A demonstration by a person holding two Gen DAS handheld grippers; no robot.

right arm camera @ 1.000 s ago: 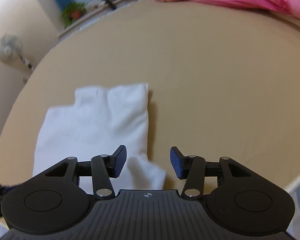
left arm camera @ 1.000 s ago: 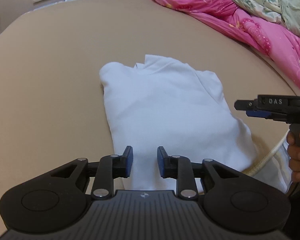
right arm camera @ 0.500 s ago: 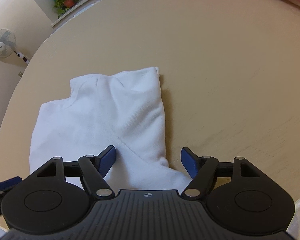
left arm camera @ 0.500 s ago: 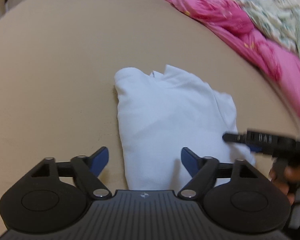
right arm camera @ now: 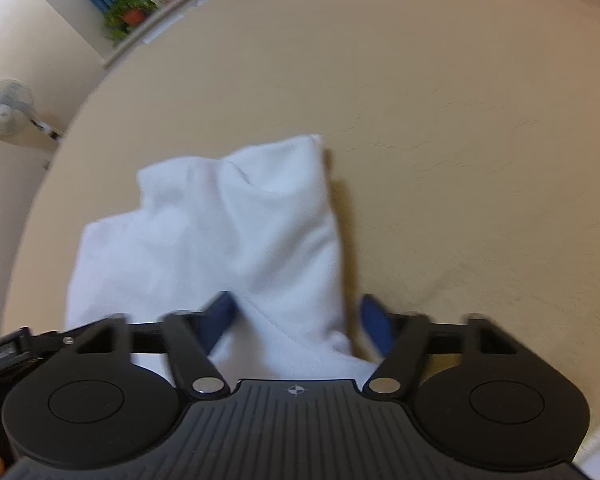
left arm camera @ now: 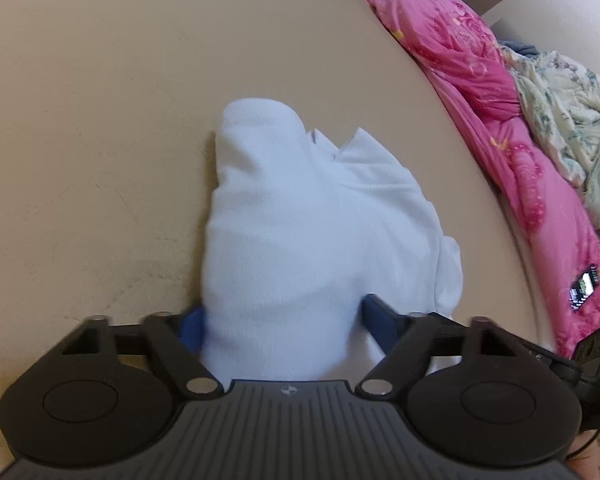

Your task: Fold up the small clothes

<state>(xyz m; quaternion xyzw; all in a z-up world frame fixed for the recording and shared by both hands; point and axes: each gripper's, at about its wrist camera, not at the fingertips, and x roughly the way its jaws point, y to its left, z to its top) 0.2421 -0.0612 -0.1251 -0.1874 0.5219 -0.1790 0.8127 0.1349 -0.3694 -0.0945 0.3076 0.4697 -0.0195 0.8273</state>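
- White garment [left arm camera: 316, 240]: partly folded, lying on the tan bed [left arm camera: 100, 120], beside the pink quilt [left arm camera: 480, 92].
- Left gripper [left arm camera: 286, 322]: fingers closing, garment's near end between them.
- Right gripper [right arm camera: 296, 320]: fingers closing, garment's corner between them.

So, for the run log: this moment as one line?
left tongs: closing around white garment | right tongs: closing around it | fold unfinished

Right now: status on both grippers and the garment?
Left gripper closing, near edge of white garment between its jaws. Right gripper closing on the other near corner. Garment part-folded on tan bed. Nothing in the way.
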